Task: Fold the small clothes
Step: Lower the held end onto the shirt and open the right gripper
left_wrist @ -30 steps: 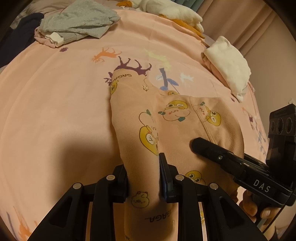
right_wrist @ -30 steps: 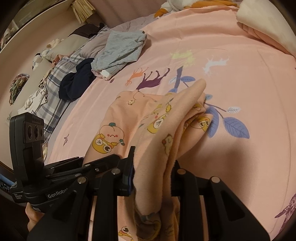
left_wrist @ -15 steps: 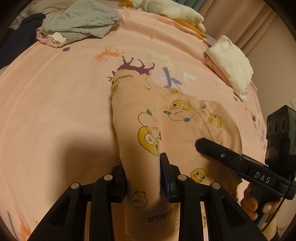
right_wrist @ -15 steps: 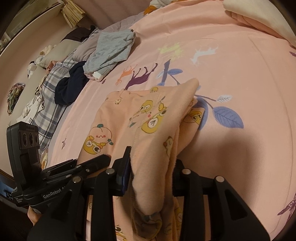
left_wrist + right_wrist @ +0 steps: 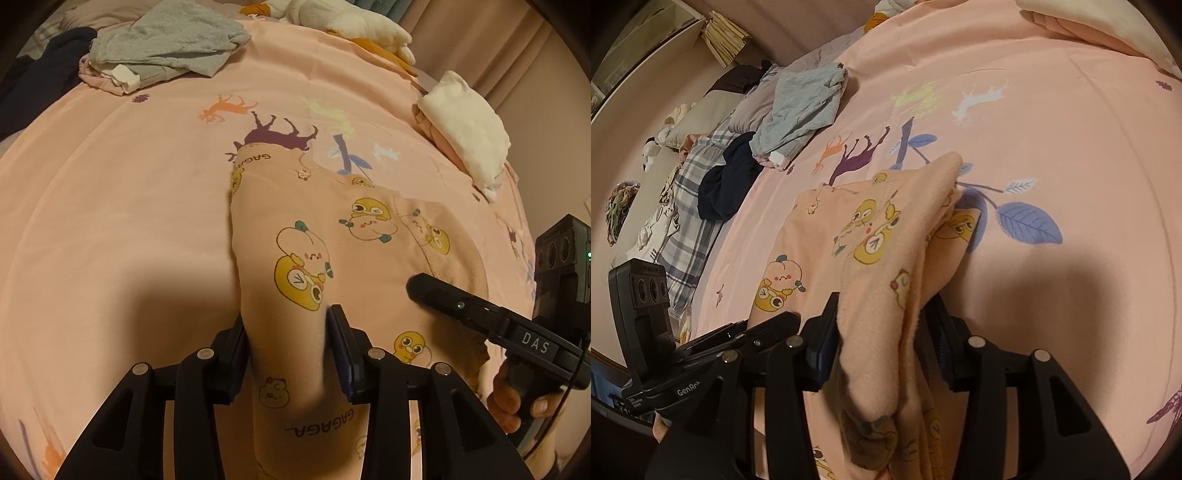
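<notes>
A small peach garment printed with yellow cartoon figures [image 5: 332, 236] lies stretched over the pink bedspread [image 5: 110, 206]. My left gripper [image 5: 288, 332] is shut on its near left edge, a fold of cloth pinched between the pads. My right gripper [image 5: 886, 325] is shut on the garment's other near edge [image 5: 871, 229], where the cloth is bunched and hangs down between the fingers. The right gripper also shows in the left wrist view [image 5: 476, 310], and the left gripper shows in the right wrist view [image 5: 738, 336]. Both hold the cloth a little above the bed.
A grey garment [image 5: 166, 48] on a small pile sits at the far left of the bed, a dark one [image 5: 727, 177] beside it. A folded white and pink stack [image 5: 465, 125] lies at the far right. A plush toy [image 5: 351, 26] lies at the back.
Both grippers have drawn back toward the near edge with the garment, which now lies flatter and more stretched over the bed. Both grips are unchanged.
</notes>
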Demonstrator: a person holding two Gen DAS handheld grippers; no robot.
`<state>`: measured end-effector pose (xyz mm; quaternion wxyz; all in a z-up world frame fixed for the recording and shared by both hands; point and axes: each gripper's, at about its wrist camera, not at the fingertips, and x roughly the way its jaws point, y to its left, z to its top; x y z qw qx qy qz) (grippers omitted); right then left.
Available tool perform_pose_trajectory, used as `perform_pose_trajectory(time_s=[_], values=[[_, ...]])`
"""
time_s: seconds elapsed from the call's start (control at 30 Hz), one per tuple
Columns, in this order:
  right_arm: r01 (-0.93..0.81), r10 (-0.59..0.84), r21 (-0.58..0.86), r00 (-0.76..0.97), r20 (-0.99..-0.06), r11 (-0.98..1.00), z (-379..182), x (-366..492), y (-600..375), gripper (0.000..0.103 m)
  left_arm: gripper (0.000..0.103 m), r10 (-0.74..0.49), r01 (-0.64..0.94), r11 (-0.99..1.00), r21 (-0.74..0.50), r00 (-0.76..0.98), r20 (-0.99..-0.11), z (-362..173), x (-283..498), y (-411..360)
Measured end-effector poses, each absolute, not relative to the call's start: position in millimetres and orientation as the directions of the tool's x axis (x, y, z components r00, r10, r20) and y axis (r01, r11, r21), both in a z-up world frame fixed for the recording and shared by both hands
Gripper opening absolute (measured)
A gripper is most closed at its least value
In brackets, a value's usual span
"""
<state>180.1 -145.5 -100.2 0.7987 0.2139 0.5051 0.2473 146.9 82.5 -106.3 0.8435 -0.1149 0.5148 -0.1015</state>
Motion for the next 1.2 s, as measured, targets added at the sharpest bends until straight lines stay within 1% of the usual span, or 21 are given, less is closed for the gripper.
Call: perform_pose_trajectory(time_s=[0.27,0.83,0.9,0.97,1.2], values=[[-0.162,0.614,0.603,0.372,-0.696,0.781,-101,179,-155,0.046,0.044,-0.276,0.05,0.957,-0.286,0.457,-0.846,-105,144,88],[-0.131,0.611,0.614,0.385,-0.692,0.778,-101,172,-170,0.046,0.047,-0.257,0.038,0.962,-0.272,0.469,-0.845,-102,133,98],[-0.129,0.607,0.611,0.387,-0.694,0.781,-100,171,-171,0.046,0.049,-0.254,0.036,0.962,-0.269,0.47,-0.845,-101,131,100],[-0.128,0.605,0.61,0.39,-0.694,0.782,-99,170,-173,0.046,0.053,-0.247,0.029,0.964,-0.265,0.473,-0.846,-101,129,102],[-0.118,0.595,0.605,0.4,-0.697,0.788,-96,167,-176,0.046,0.054,-0.245,0.02,0.963,-0.268,0.476,-0.845,-100,121,111]])
